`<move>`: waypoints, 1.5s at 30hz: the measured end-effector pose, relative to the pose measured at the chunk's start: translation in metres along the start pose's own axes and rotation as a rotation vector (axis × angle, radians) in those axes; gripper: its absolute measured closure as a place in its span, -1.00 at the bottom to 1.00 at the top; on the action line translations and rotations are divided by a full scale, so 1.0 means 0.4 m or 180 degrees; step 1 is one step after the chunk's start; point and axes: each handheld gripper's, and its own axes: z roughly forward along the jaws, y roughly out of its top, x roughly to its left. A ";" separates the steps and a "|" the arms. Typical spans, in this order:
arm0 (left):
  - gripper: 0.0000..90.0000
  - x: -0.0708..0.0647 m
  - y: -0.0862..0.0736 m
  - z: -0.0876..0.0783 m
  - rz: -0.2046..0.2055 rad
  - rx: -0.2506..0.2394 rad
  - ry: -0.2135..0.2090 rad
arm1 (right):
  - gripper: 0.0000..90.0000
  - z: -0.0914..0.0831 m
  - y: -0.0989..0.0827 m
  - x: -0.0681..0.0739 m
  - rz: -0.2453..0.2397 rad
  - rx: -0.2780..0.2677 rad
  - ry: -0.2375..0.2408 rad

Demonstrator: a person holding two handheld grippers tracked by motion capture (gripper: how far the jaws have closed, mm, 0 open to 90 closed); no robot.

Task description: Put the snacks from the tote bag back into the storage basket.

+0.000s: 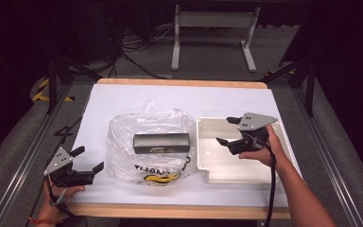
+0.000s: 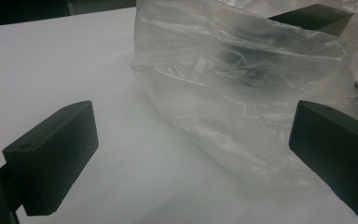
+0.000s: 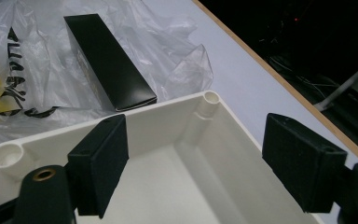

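- High view: nearest the camera, the left gripper (image 1: 86, 160) rests at the desk's (image 1: 123, 101) near-left corner, fingers spread and empty. Just to its right lies a clear plastic bag (image 1: 123, 142) with a long black box (image 1: 161, 143) on top, long axis running left to right. The right gripper (image 1: 228, 130) hovers over a white tray (image 1: 205, 163), fingers apart, holding nothing. The bag's print starts "THAN"; the rest is creased.
- Left gripper view: the open fingers (image 2: 51, 156) face the bag (image 2: 223, 93), near but apart; the box (image 2: 314, 17) sits beyond.
- Right gripper view: parted fingers (image 3: 100, 161) hang inside the tray (image 3: 186, 102); the box (image 3: 105, 58) lies just past its wall, ahead and left. I judge the right hand slightly nearer.
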 end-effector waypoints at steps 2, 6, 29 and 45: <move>-0.95 0.000 0.000 0.000 -0.0004 -0.0003 -0.0005 | -0.47 0.015 0.011 0.001 -0.0015 0.0018 0.0056; -0.95 0.000 0.000 0.000 -0.0003 -0.0002 -0.0006 | -0.47 0.041 0.030 0.006 -0.0097 0.0069 0.0133; -0.95 0.001 -0.001 -0.002 -0.0004 -0.0008 -0.0018 | -0.42 0.201 0.143 0.056 -0.0510 0.0381 0.0610; -0.95 0.002 -0.001 -0.001 -0.0007 -0.0018 -0.0036 | -0.36 0.324 0.174 0.100 -0.0810 0.0870 0.0988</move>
